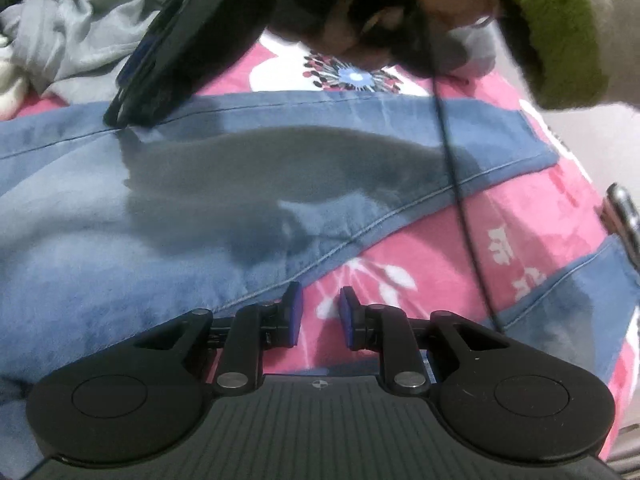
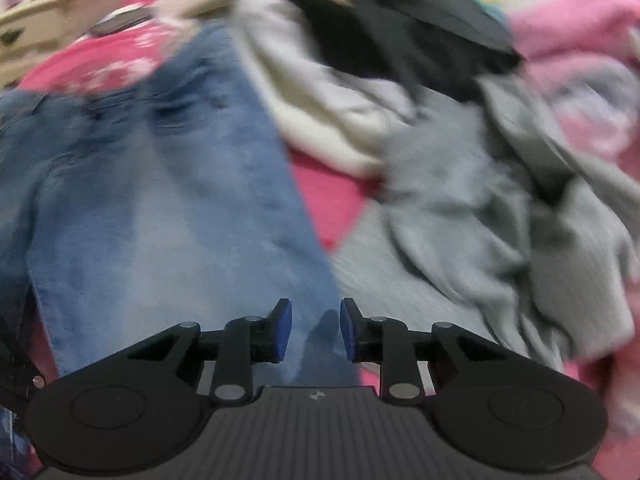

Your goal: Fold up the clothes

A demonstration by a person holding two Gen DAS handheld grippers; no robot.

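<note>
Faded blue jeans lie spread flat on a pink floral bedspread. My left gripper hovers just past the jeans' stitched edge, over the bedspread. Its blue pads stand a little apart with nothing between them. The black body of my right gripper slants down from the upper left, its tip at a seam of the jeans, held by a hand in a green sleeve. In the blurred right wrist view, my right gripper is low over the jeans, pads apart and pressing on nothing.
A heap of clothes lies beyond the jeans: a grey garment, a cream one, a black one and a fluffy pink one. A cardboard box stands far left. A thin black cable hangs across the left wrist view.
</note>
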